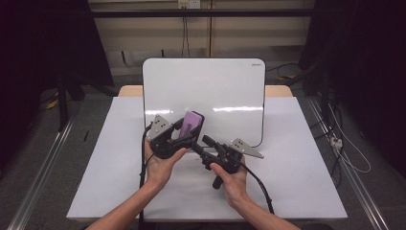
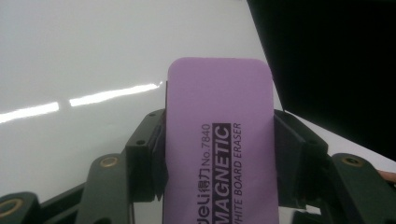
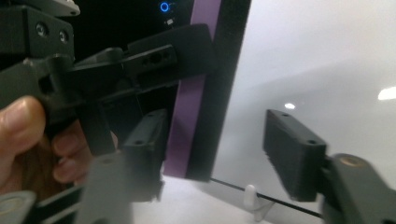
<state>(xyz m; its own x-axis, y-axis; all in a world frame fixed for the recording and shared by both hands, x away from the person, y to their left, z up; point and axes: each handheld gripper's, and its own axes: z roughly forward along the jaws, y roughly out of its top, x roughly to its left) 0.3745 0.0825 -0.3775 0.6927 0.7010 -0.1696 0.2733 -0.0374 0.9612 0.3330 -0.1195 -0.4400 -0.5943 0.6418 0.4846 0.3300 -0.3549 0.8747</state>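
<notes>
A purple magnetic whiteboard eraser (image 1: 193, 121) with a black felt side stands on end in front of the whiteboard (image 1: 206, 84). My left gripper (image 1: 187, 133) is shut on it; in the left gripper view both pads press the eraser (image 2: 219, 116) at its long edges. My right gripper (image 1: 200, 145) comes in from the right, low beside the left one. In the right gripper view the eraser (image 3: 189, 112) stands between its jaws: one pad (image 3: 149, 140) is against the purple side, the other pad (image 3: 292, 149) stands well clear of the black felt. That gripper (image 3: 219, 149) is open.
The whiteboard leans upright at the back of the table, which is covered with a white sheet (image 1: 297, 167). Cables trail from both grippers toward the front edge. Dark curtains and floor cables flank the table.
</notes>
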